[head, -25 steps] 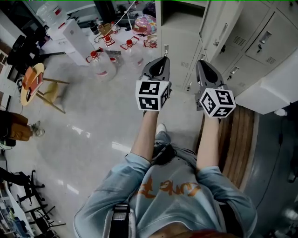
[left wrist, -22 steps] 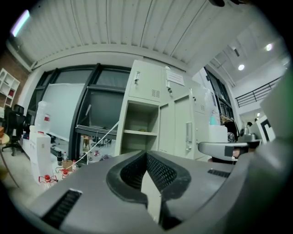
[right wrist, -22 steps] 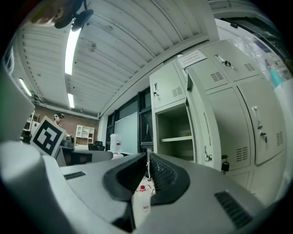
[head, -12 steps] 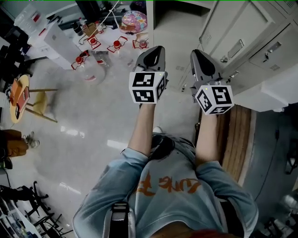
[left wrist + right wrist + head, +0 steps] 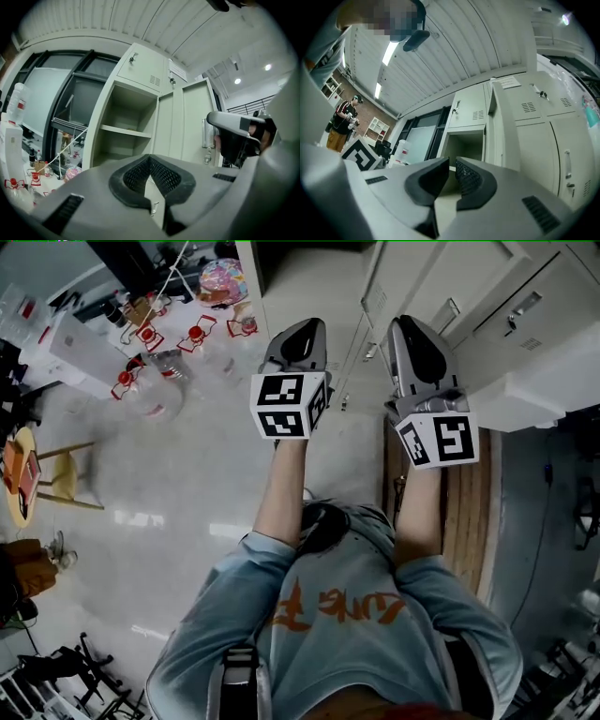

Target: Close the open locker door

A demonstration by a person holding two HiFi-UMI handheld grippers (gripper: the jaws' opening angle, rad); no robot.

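The open locker [image 5: 125, 132] is pale grey, with a shelf inside. Its door [image 5: 196, 123] stands swung out to the right, with a latch on its inner face. In the right gripper view the same door [image 5: 504, 125] shows nearly edge-on beside the open compartment [image 5: 465, 142]. From the head view the door [image 5: 412, 277] lies just beyond both grippers. My left gripper [image 5: 300, 331] is shut and holds nothing; it points at the open compartment. My right gripper [image 5: 410, 329] is also shut and empty, tilted slightly upward, close in front of the door.
Closed lockers [image 5: 534, 306] line the right side. A wooden bench [image 5: 467, 521] runs along them below my right arm. Bottles and clutter [image 5: 150, 343] lie on the floor at the left, with a stool [image 5: 23, 474] farther left. A person [image 5: 343, 123] stands far off.
Both grippers have moved forward toward the lockers, which now sit closer at the top of the head view. The right gripper has risen and rolled. Both stay shut.
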